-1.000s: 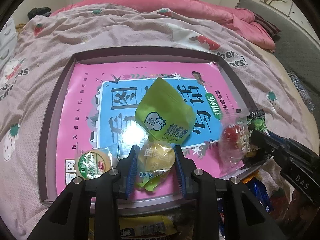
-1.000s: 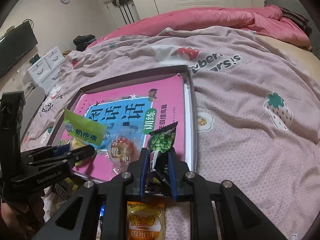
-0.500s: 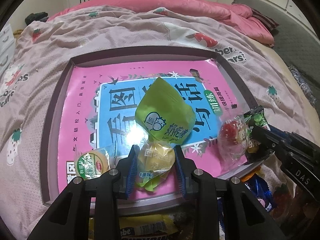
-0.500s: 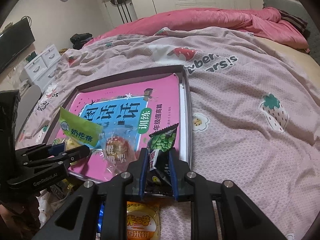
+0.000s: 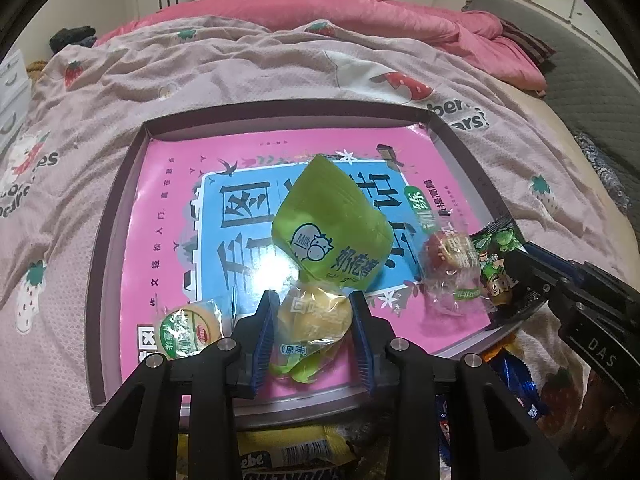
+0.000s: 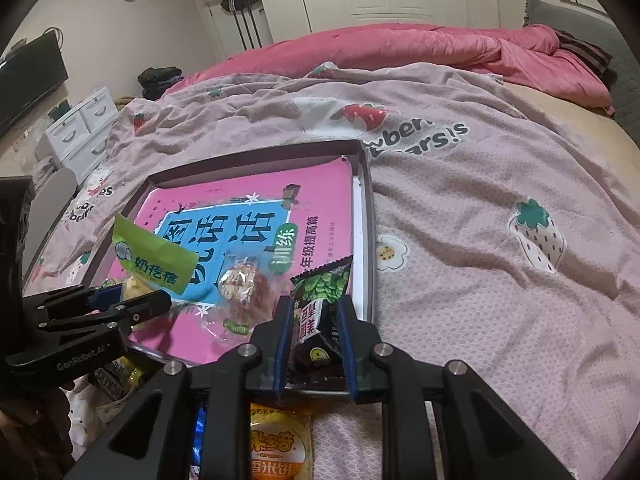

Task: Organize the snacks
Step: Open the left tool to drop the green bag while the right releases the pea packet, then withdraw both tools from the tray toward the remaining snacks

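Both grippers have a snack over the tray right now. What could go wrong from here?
The left gripper pinches only the tail of the green milk-candy bag, which could slip or swing. The right gripper holds the green pea packet over the tray edge; dropped there, it may land outside or hit the clear-wrapped red snack.

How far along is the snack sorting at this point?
Done: a round green-labelled snack and a clear-wrapped red snack lie in the tray. In hand: the left gripper holds a green milk-snack bag, the right gripper a black pea packet, both over the tray. Left: several packets, including an orange one, outside the tray's near edge.
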### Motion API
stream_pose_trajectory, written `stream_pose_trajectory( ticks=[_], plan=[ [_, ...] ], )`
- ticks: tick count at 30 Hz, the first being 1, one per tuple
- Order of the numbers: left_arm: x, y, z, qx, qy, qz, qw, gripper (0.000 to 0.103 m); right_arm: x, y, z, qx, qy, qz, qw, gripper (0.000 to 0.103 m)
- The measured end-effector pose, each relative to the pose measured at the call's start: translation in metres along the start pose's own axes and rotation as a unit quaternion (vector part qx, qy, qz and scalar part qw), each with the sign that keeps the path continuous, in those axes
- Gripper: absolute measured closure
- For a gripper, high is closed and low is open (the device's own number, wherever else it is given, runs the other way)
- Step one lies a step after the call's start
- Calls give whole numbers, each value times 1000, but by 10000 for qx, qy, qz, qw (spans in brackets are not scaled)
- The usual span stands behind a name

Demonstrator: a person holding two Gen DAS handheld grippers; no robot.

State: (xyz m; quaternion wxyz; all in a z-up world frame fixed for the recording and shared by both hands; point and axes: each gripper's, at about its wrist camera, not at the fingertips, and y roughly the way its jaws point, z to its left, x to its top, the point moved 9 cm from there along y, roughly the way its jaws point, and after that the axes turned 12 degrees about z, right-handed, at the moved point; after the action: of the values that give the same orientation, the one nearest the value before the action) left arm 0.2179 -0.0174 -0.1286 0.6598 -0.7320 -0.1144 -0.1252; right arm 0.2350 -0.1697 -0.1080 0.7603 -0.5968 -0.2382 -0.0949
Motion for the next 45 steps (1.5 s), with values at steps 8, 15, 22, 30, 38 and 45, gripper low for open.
stream_pose_trajectory(
  ticks=[8,15,22,30,38,45],
  plan=[
    [2,-7,2,0,-54,-63,10000,62,1,-2,-5,15,108,-34,9999,73],
    [5,-16,6,61,-66,-185,9998,61,4,-7,-7,-8,150,-113,9998,66],
    [5,-21,9,89,-94,-209,9997,61,5,-12,-9,-9,207,-190,9996,59],
    [9,-38,17,61,-191,-372,9991,51,8,-19,-9,17,210,-317,9993,53],
    [11,-57,25,66,-227,-557,9982,45,11,-31,-13,70,306,-471,9984,48],
    [10,-67,34,51,-305,-630,9975,42,14,-41,-10,152,249,-638,9975,45]
  ],
)
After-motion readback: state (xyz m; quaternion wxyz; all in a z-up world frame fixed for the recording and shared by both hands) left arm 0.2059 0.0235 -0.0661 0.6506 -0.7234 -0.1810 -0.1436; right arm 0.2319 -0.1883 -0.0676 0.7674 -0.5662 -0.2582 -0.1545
